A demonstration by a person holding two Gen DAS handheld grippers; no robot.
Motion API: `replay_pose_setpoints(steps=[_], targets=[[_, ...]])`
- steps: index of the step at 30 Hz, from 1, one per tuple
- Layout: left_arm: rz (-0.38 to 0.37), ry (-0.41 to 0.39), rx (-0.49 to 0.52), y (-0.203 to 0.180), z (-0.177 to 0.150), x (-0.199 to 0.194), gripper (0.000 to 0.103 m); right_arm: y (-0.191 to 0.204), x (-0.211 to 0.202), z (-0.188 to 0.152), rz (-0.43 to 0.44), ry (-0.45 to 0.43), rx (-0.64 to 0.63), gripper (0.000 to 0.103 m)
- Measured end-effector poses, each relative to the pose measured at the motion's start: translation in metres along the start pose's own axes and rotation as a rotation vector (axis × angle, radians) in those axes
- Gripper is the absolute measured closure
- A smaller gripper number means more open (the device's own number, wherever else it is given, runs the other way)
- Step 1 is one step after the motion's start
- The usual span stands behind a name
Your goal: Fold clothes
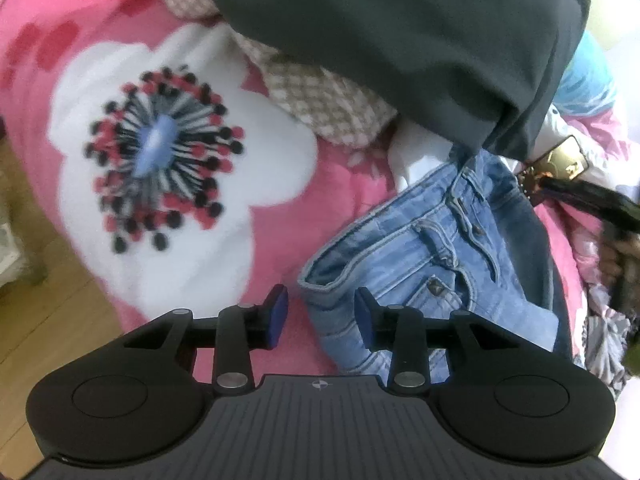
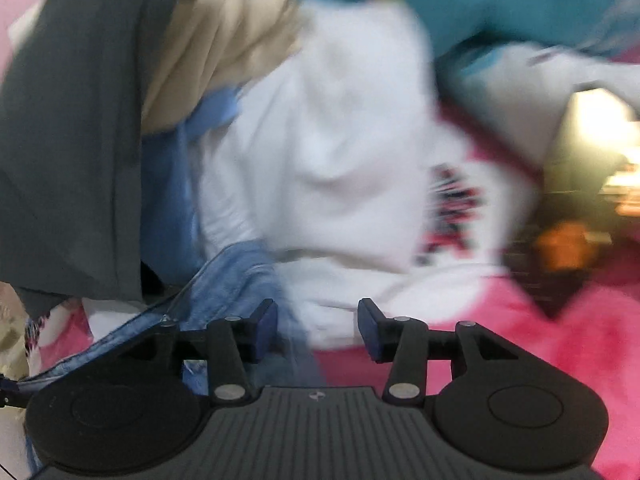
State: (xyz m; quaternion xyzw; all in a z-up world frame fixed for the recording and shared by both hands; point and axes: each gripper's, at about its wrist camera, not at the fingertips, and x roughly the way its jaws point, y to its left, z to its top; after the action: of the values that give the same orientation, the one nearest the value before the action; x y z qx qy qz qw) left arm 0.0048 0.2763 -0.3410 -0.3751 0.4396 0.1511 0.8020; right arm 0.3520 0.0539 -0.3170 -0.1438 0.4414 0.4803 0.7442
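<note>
left wrist view: the left gripper (image 1: 321,316) hangs with its fingers apart and nothing clamped between them. the jeans (image 1: 432,264) lie just ahead and to the right of it on the pink flowered blanket (image 1: 168,152), bunched at the waistband, with one rolled edge lying in the gap below the blue pads. denim like this looks fairly heavy and stiff for cloth; it should hold a crease and not slip, and i would take it by the thick waistband or that rolled edge, where the seams give the pads something firm to bite. a dark grey garment (image 1: 400,40) hangs across the top, over a checked cloth (image 1: 320,100).

right wrist view: the picture is badly smeared. the right gripper (image 2: 317,328) also has its fingers apart and holds nothing; a strip of the jeans (image 2: 236,276) runs under its left finger, though whether it touches i cannot tell. this view shows a big white garment (image 2: 320,140) and a teal one (image 2: 500,4), which the left view barely shows. the left view alone gives the jeans' waistband and rivets sharply enough to choose a hold.
</note>
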Motion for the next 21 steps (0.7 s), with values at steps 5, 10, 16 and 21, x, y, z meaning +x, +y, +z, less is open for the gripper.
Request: replay_pose_setpoints(steps=[5, 10, 16, 21], targets=[[0.014, -0.060, -0.001, -0.010, 0.010, -0.032, 0.067, -0.024, -0.101, -0.023, -0.068, -0.087, 0.177, 0.055], [-0.076, -0.079, 0.049, -0.043, 0.025, -0.042, 0.067, -0.019, -0.190, -0.071, -0.118, -0.078, 0.287, 0.055], [-0.259, 0.034, 0.222, -0.117, 0.019, -0.001, 0.067, 0.003, -0.239, -0.174, -0.212, 0.080, 0.599, 0.055], [-0.405, 0.166, 0.433, -0.194, -0.021, 0.038, 0.067, 0.004, -0.256, -0.236, -0.350, 0.117, 0.765, 0.055]])
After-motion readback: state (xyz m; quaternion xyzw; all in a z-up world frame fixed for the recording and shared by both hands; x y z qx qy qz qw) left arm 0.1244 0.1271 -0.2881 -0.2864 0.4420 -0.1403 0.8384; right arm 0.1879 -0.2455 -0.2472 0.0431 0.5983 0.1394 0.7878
